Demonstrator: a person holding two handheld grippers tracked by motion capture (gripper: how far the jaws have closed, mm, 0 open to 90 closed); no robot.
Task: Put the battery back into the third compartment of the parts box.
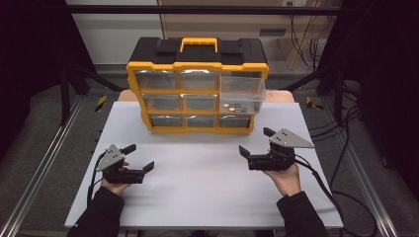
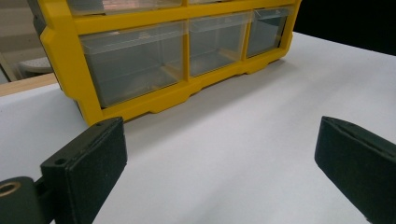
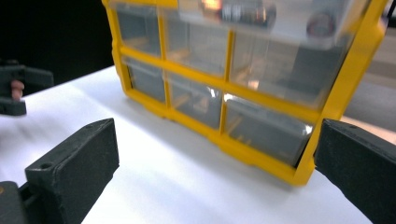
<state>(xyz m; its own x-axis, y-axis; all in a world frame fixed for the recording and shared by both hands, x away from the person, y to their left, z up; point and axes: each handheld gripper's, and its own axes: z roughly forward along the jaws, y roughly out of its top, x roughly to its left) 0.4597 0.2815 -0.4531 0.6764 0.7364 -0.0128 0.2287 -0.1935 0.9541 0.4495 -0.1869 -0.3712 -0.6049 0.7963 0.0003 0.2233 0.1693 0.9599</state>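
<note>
A yellow and black drawer cabinet (image 1: 197, 84) with clear drawers stands at the back of the white table (image 1: 202, 192). Its top right drawer (image 1: 242, 94) is pulled out and holds a few small items. My left gripper (image 1: 139, 157) rests low on the table's left side, open, with nothing between its jaws; its view looks at the cabinet's bottom row (image 2: 182, 51). My right gripper (image 1: 256, 142) sits at the right, open and empty, a short way in front of the cabinet's right corner (image 3: 322, 116).
A black frame with rails flanks the table on both sides. Cables (image 1: 336, 182) trail off the right edge to the floor. The other gripper (image 3: 18, 88) shows at the far left of the right gripper view.
</note>
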